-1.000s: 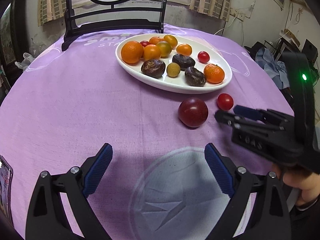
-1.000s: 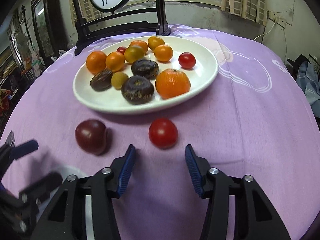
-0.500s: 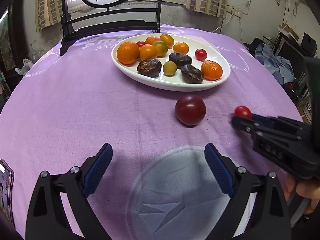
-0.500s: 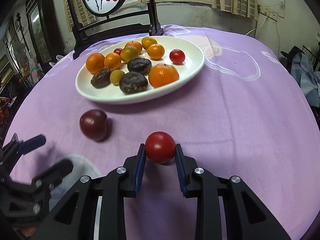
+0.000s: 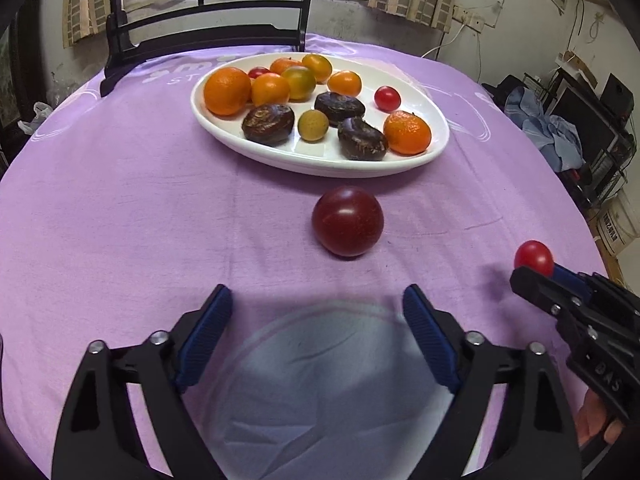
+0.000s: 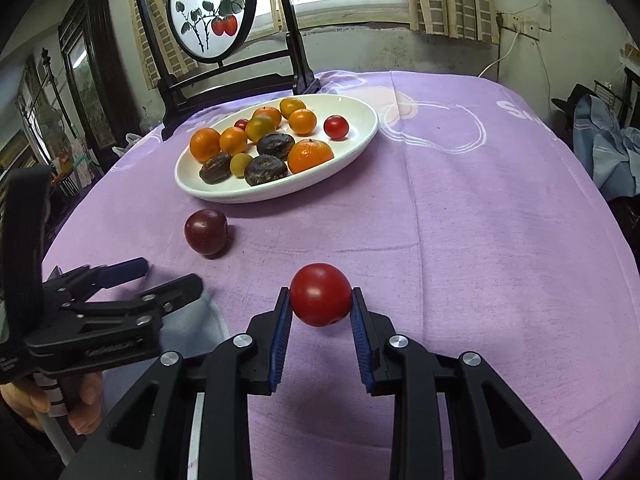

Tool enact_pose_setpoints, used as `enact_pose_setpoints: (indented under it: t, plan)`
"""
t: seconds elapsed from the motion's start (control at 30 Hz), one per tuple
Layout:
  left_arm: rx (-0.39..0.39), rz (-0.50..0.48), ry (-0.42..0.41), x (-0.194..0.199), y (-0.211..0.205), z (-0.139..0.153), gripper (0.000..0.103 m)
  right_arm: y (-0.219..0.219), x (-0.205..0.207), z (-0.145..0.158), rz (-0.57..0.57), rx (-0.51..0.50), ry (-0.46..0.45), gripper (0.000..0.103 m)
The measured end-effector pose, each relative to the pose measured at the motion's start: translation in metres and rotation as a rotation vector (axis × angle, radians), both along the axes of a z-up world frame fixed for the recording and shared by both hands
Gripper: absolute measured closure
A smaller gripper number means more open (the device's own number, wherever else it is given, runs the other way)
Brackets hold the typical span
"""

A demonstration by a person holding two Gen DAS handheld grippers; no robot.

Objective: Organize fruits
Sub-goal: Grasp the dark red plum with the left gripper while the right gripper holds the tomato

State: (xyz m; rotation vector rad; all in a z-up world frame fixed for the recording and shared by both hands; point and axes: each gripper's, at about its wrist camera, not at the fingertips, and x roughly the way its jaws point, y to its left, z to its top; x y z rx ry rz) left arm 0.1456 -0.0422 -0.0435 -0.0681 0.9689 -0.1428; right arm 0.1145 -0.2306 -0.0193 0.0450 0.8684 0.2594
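Note:
My right gripper (image 6: 321, 312) is shut on a red cherry tomato (image 6: 321, 294) and holds it above the purple cloth; it also shows in the left wrist view (image 5: 533, 258) at the right edge. A dark red plum (image 5: 347, 221) lies on the cloth in front of the white oval plate (image 5: 280, 162), also seen in the right wrist view (image 6: 206, 231). The plate (image 6: 224, 194) holds oranges, small yellow and red tomatoes and dark wrinkled fruits. My left gripper (image 5: 318, 320) is open and empty, a short way before the plum.
A dark wooden chair (image 5: 208, 36) with a round painted panel stands behind the table. Clothes and shelves (image 5: 560, 136) are off the right side. The round table's edge drops away on all sides.
My right gripper closed on the red tomato, lifted it off the cloth and drew back to the right. My left gripper moved slightly closer to the plum.

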Motion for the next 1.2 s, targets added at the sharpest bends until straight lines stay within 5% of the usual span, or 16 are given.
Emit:
enact_pose_setpoints:
  t: [0.33, 0.5, 0.93, 1.2]
  plan:
    - [0.055, -0.010, -0.017, 0.029, -0.021, -0.002, 0.034, -0.008, -0.003, 0.012, -0.002, 0.013, -0.047, 0.073]
    - [0.059, -0.028, -0.036, 0.032, -0.020, 0.002, 0.063, -0.007, -0.003, 0.011, 0.002, 0.004, -0.045, 0.073]
    - [0.027, -0.086, -0.129, -0.007, 0.000, 0.058, 0.064, 0.001, -0.001, 0.019, 0.033, 0.049, -0.053, 0.073]
    - [0.017, -0.041, -0.141, 0.045, 0.012, 0.075, 0.064, 0.043, 0.045, 0.043, 0.101, 0.028, -0.113, 0.073]
